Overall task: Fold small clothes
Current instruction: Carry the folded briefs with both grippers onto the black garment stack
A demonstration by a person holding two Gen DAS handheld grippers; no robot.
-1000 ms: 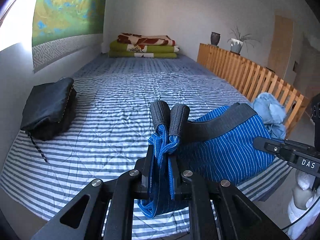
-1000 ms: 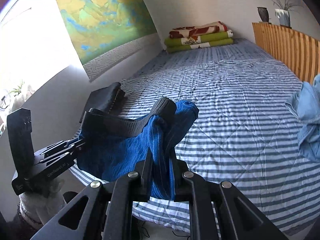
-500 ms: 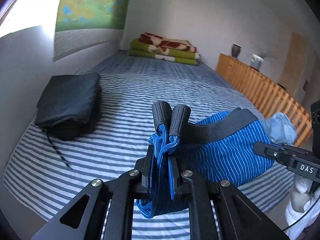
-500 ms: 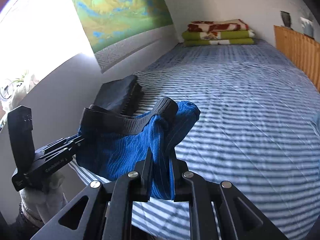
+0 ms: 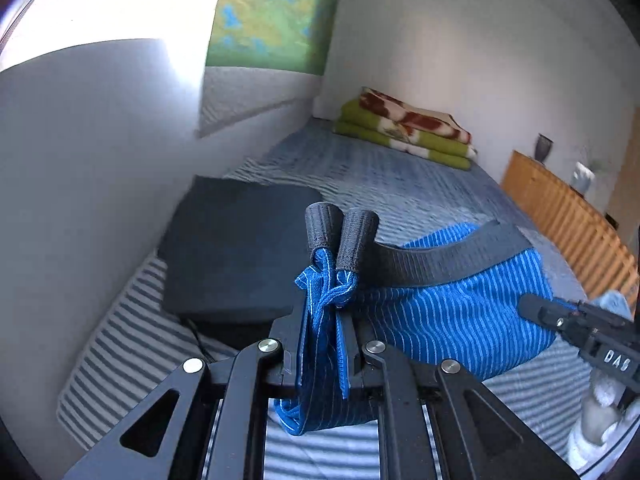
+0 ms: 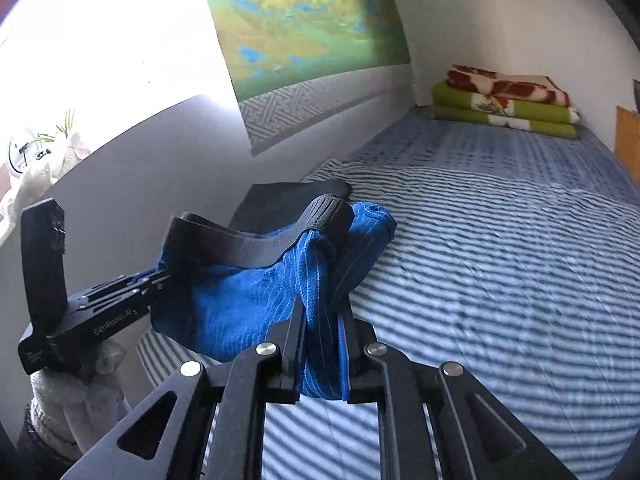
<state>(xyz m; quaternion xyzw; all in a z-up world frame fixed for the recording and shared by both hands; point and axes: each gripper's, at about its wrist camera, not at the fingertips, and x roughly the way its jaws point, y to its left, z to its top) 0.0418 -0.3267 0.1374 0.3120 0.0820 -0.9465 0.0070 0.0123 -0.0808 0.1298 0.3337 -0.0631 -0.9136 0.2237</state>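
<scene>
Underwear (image 5: 460, 312), blue with thin pale stripes and a dark elastic waistband (image 5: 432, 264), is hanging in the air between my two grippers, stretched across the middle of both views above the striped bed (image 6: 500, 264).

Left gripper (image 5: 340, 236): fingers are closing together on one end of the waistband, with a bunch of blue fabric pinched below the tips and trailing down between the finger rails toward the bottom of the left wrist frame.

Right gripper (image 6: 330, 218): fingers are clamping the other end of the waistband, centre of the right wrist frame; the blue cloth is draping over and past the tips, so I am not seeing the pads themselves.

Handling, as I am judging it: light, soft, no stiffness of its own. The body is sagging below the band. The elastic is the only firm line, so I am taking hold there, at the two side ends, where the grip is least likely to slip. Knit fabric is likely stretching rather than sliding.

Surroundings: black folded bag (image 5: 236, 252) is lying at centre left of the left view, against the grey wall. Folded blankets (image 6: 504, 104) are sitting at the far end of the bed, upper right. Pale blue garment (image 5: 612, 300) is peeking in at the right edge, partly hidden.

Next, probably: lowering it flat onto the bed.
</scene>
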